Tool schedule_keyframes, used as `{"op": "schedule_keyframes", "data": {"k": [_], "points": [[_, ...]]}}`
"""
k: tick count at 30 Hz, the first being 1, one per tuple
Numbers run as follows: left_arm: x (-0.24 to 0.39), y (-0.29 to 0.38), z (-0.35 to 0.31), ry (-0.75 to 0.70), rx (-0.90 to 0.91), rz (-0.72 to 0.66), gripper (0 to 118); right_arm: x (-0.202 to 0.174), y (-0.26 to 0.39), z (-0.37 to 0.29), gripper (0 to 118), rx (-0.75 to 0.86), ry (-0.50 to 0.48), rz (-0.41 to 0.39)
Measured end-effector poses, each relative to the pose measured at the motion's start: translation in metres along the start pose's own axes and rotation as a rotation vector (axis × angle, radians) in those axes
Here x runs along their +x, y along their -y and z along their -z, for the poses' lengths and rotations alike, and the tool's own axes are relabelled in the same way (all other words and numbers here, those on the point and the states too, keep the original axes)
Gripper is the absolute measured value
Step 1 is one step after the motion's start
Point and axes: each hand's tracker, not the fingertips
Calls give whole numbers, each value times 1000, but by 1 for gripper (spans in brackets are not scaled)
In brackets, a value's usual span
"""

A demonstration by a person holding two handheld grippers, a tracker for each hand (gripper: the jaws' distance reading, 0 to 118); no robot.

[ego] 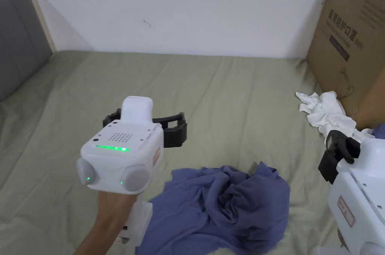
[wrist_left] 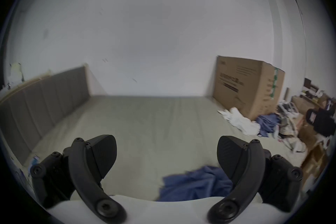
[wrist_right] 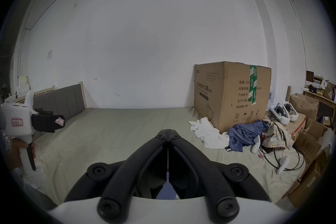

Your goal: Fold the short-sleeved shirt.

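Left claw (ego: 176, 128) is spread wide with nothing between the jaws, held up over the bed (ego: 225, 90) a bit to the left of the shirt. Right claw (wrist_right: 168, 134) has its jaws pressed together, and in its own view there's a tiny sliver of blue between them low down. Could be shirt fabric pinched in there, but I honestly can't tell whether it's gripped or just showing through the gap.

The short-sleeved shirt (ego: 222, 207) is a blue crumpled heap near the front edge of the bed, between the two claws and below them. Looks like thin soft jersey: light, floppy, zero stiffness, so it'll sag and bunch wherever you lift it. Not fragile, probably not slippery against the rubbery pads. I'd go for the seams, so shoulders or hem corners, since a pinch in the middle just drags a lump up. Problem is the collar and sleeves are buried in the folds, so it likely needs shaking out flat first.

Bed has a pale green sheet, a little wrinkled, with lots of open space behind the shirt to spread it. Grey padded headboard (ego: 18, 41) on the left, plain white wall (ego: 188, 11) at the back, big cardboard box (ego: 353, 41) on the right with a white garment (ego: 327, 113) just beside it. More clothes and boxes are piled further right.
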Motion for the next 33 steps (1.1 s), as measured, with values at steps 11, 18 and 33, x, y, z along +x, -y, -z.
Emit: {"op": "schedule_keyframes", "data": {"k": [11, 18, 33], "points": [[-32, 26, -31, -70, 134, 7, 3, -19, -7, 0, 3, 26, -42, -13], [-35, 25, -30, -32, 101, -26, 3, -21, -4, -1, 3, 18, -52, -11], [-20, 141, -3, 53, -547, -194, 3, -9, 19, 3, 3, -45, -45, -2]]}}
